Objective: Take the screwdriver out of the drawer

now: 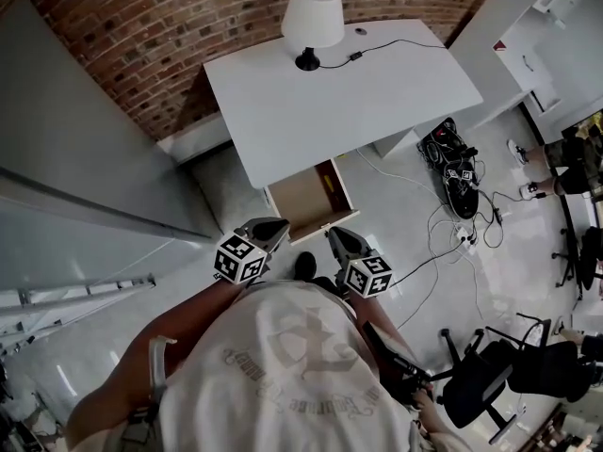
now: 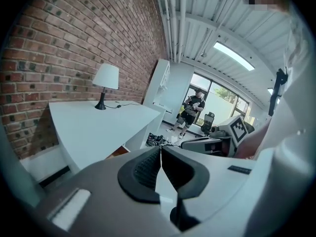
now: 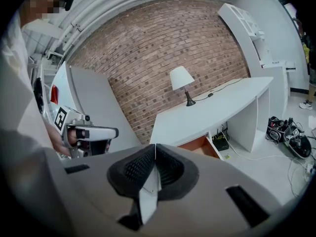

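Observation:
An open wooden drawer [image 1: 306, 201] sticks out from under the white desk [image 1: 330, 92]. At its back right lies a small yellow-and-dark tool [image 1: 327, 183], seemingly the screwdriver. My left gripper [image 1: 273, 226] hovers just short of the drawer's front left corner, jaws shut and empty. My right gripper [image 1: 337, 237] hangs at the front right corner, also shut on nothing. In the left gripper view the left gripper's [image 2: 160, 150] pads meet, with only the drawer's edge [image 2: 117, 152] showing. From the right gripper view, the right gripper [image 3: 155, 147] is closed, and the drawer [image 3: 201, 145] lies ahead.
A white lamp [image 1: 312, 22] with its cord stands at the desk's back. Cables and dark gear [image 1: 452, 172] lie on the floor to the right. An office chair [image 1: 480, 384] is at the lower right. A grey partition [image 1: 85, 130] runs along the left. A person [image 2: 192, 110] stands far off.

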`<act>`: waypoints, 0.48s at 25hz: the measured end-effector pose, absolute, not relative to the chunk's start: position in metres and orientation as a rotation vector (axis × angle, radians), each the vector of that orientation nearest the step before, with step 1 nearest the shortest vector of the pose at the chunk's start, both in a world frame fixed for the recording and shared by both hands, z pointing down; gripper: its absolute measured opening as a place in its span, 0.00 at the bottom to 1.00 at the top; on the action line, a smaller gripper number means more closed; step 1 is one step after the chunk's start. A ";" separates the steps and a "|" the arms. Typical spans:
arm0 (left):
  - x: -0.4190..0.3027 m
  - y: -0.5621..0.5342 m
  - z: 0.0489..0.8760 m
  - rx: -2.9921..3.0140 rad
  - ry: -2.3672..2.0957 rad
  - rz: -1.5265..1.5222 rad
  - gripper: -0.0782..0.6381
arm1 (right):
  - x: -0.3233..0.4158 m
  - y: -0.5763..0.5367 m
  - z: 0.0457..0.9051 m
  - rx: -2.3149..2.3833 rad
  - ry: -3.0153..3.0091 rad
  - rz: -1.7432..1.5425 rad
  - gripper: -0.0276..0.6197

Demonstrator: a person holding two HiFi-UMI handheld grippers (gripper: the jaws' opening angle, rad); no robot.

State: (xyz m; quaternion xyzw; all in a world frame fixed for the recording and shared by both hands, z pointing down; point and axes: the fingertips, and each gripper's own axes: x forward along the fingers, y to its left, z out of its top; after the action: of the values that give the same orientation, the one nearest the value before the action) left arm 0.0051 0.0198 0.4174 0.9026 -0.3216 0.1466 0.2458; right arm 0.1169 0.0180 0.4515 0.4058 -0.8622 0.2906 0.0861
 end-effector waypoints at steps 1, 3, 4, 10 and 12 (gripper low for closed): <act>0.008 0.016 0.417 2.459 -0.887 0.404 0.13 | 0.120 0.012 0.454 1.196 -2.568 0.867 0.05; 0.014 0.008 0.418 2.450 -0.907 0.413 0.13 | 0.126 0.003 0.461 1.171 -2.562 0.868 0.05; 0.016 0.004 0.420 2.446 -0.917 0.419 0.13 | 0.129 -0.002 0.465 1.160 -2.560 0.868 0.05; 0.020 -0.018 0.426 2.372 -1.015 0.414 0.13 | 0.139 -0.026 0.487 1.072 -2.559 0.861 0.05; 0.021 -0.025 0.425 2.350 -1.057 0.406 0.13 | 0.142 -0.032 0.493 1.030 -2.564 0.860 0.05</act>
State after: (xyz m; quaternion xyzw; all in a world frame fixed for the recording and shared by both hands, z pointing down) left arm 0.0214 -0.0250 0.4252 0.8691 -0.3910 0.1500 0.2633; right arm 0.1418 -0.0322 0.4927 0.3530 -0.8792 0.2950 0.1236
